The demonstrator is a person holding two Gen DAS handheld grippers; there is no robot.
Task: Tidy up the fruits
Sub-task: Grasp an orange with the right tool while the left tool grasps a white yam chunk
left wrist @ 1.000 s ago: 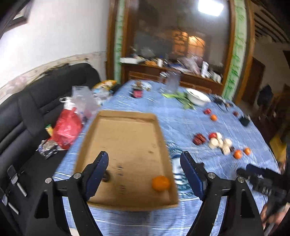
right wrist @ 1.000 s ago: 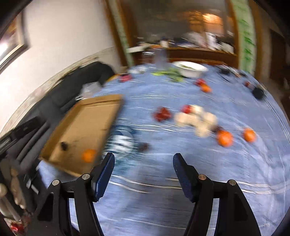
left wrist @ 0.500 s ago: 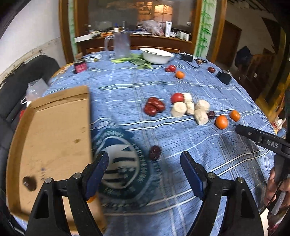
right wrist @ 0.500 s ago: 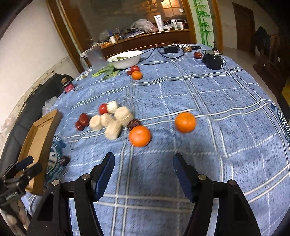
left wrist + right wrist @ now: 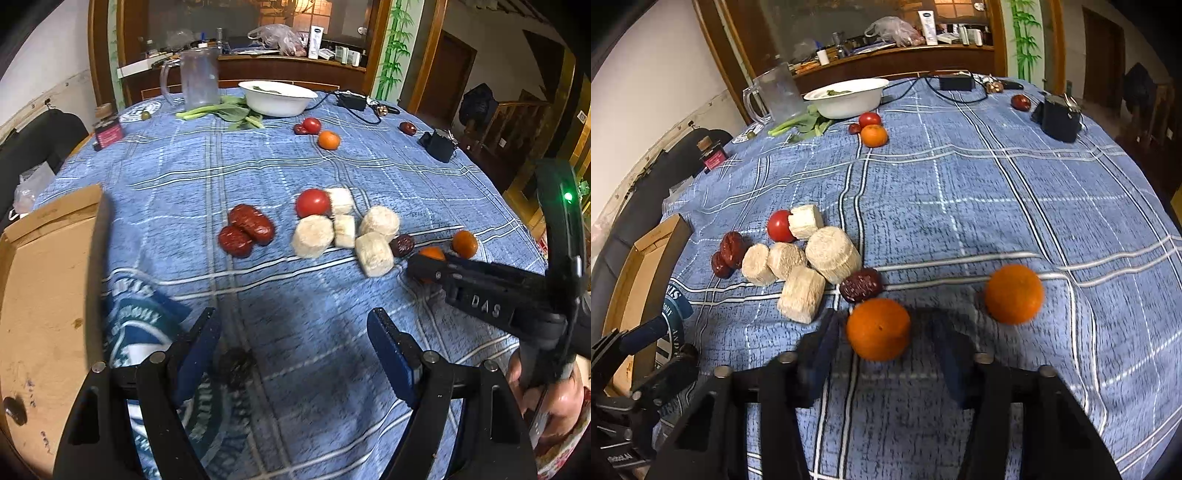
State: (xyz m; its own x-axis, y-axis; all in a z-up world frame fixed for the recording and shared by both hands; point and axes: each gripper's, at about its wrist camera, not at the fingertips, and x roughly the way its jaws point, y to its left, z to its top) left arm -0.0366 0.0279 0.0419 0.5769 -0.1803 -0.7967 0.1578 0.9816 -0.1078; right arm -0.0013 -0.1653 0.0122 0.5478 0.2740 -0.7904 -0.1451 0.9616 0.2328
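Observation:
In the right wrist view my right gripper (image 5: 884,328) has an orange (image 5: 878,328) between its fingers. Its jaws are closing, and a gap still shows on the orange's right side. A second orange (image 5: 1014,293) lies to the right, and a dark date (image 5: 860,284) sits just behind the first. My left gripper (image 5: 291,325) stands open low over the blue cloth. A dark date (image 5: 236,363) lies between its fingers, near the left one. The cardboard tray (image 5: 44,295) at the left holds one dark date (image 5: 14,410).
Mid-table lie several white chunks (image 5: 314,236), a tomato (image 5: 312,202) and red dates (image 5: 247,227). At the back are a white bowl (image 5: 277,98), a clear jug (image 5: 197,79), greens, another tomato and orange (image 5: 328,140), and a black box (image 5: 437,144). A hand holds the right gripper.
The left view swung from the tray to the open cloth, and a date now lies between the fingers. My right gripper came down around the near orange and its jaws narrowed.

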